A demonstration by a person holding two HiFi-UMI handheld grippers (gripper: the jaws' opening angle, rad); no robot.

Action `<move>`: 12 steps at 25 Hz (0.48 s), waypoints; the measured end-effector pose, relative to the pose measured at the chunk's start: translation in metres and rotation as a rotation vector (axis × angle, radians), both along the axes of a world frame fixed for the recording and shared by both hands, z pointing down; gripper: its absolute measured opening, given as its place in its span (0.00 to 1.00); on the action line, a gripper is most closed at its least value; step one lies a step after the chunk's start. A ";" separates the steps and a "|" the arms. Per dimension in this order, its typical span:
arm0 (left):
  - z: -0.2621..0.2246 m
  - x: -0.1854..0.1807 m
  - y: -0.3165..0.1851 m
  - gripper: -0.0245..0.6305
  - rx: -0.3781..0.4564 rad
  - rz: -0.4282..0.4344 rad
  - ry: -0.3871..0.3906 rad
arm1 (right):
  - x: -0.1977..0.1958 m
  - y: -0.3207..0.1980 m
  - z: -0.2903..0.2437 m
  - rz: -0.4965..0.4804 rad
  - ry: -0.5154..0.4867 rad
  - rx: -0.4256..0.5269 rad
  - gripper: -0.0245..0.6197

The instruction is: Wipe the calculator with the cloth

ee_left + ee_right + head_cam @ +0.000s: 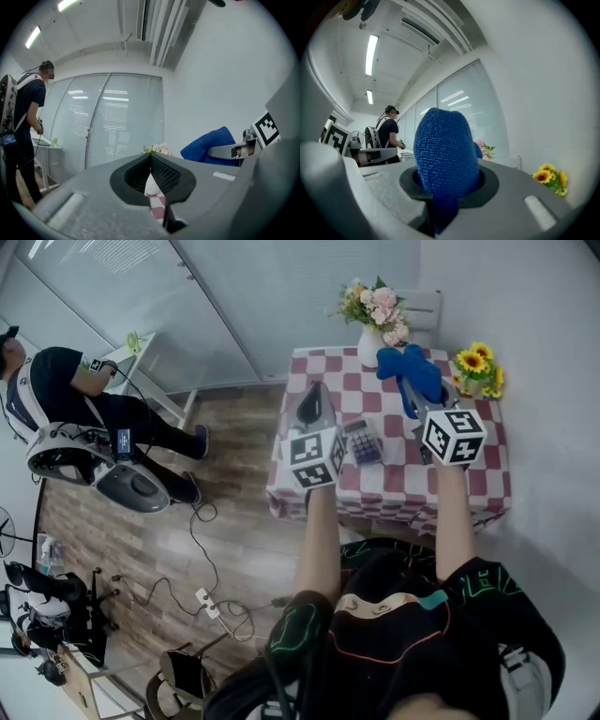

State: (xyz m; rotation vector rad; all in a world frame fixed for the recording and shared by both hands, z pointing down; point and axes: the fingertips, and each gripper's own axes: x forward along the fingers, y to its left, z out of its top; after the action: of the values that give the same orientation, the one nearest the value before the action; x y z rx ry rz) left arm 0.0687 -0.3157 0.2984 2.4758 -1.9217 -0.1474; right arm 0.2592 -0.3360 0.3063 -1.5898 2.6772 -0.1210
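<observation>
A small grey calculator (363, 441) lies on the red-and-white checked table (394, 486), between my two grippers. My right gripper (413, 396) is shut on a blue cloth (409, 368), held up above the table's right half. In the right gripper view the blue cloth (445, 154) bulges up between the jaws and fills the middle. My left gripper (314, 397) hangs over the table's left edge, just left of the calculator, with its jaws closed tip to tip and nothing in them. Through the left gripper (150, 157) a strip of the checked table (158, 206) shows.
A white vase of pink flowers (375, 315) stands at the table's far edge, and a pot of sunflowers (478, 367) at its far right corner. White walls close in behind and to the right. A person (66, 390) and gear stand on the wooden floor to the left.
</observation>
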 end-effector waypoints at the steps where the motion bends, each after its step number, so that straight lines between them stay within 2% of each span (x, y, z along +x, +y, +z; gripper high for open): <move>1: 0.000 0.003 0.000 0.05 0.002 0.005 0.000 | 0.002 0.001 0.002 0.006 0.006 0.002 0.20; 12: -0.005 0.023 0.010 0.05 0.046 0.040 -0.025 | 0.021 0.016 -0.001 0.042 0.023 0.012 0.20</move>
State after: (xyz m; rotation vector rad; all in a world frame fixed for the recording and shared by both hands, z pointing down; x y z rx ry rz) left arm 0.0918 -0.3059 0.2937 2.5557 -1.8983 -0.1632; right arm 0.2804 -0.3196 0.3056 -1.6533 2.6541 -0.0863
